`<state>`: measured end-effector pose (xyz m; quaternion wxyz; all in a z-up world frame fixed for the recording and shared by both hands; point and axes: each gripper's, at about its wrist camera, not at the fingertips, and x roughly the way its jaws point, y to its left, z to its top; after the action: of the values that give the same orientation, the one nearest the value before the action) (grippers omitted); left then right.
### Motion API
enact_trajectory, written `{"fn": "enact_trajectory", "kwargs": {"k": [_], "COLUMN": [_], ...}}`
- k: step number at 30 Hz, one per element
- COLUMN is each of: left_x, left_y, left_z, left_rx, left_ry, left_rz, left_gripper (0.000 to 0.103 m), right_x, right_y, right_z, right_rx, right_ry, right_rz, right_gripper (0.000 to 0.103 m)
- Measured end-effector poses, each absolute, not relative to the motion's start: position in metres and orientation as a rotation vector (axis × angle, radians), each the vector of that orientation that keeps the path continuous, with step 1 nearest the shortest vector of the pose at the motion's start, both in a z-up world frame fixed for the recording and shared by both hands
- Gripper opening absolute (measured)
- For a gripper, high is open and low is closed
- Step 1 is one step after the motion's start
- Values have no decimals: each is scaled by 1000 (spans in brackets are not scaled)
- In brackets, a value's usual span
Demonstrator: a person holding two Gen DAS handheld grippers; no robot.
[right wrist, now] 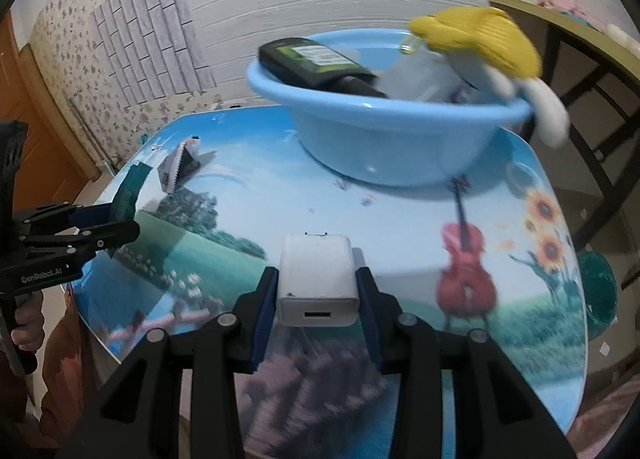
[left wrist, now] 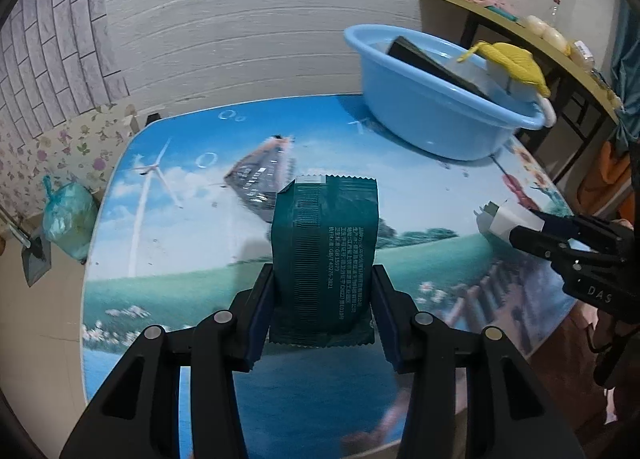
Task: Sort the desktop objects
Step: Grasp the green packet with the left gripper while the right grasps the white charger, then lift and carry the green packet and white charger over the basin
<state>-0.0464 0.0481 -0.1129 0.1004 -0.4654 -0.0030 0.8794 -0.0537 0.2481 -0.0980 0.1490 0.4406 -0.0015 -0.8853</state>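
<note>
Your left gripper (left wrist: 322, 291) has its jaws pinching a dark green packet (left wrist: 326, 247), held upright above the table (left wrist: 192, 259). Your right gripper (right wrist: 318, 291) is clamped on a white charger block (right wrist: 318, 279), also lifted off the surface. The blue basin (right wrist: 384, 131) sits at the far end with a dark bottle (right wrist: 316, 63) and a yellow glove (right wrist: 480, 35) in it. A silvery packet (left wrist: 260, 179) still lies on the table past the green one.

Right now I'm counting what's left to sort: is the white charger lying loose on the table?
No, the white charger is clamped between the right gripper's fingers, lifted off the table.
</note>
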Motion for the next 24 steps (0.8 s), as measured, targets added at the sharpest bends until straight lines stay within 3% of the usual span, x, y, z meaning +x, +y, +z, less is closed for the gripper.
{"fn": "enact_trajectory", "kwargs": {"k": [18, 24], "left_x": [-29, -30], "left_y": [70, 71], "left_z": [-121, -123], "left_rx": [-1418, -1431], "left_ry": [31, 24], "left_rz": [2561, 2556], "left_gripper": [46, 46], "right_x": [-20, -25], "right_y": [277, 276], "right_z": [-108, -114], "right_rx": [1289, 1309], "right_ry": [8, 7], "right_rz": [-2579, -2579], "right_gripper": [39, 47]}}
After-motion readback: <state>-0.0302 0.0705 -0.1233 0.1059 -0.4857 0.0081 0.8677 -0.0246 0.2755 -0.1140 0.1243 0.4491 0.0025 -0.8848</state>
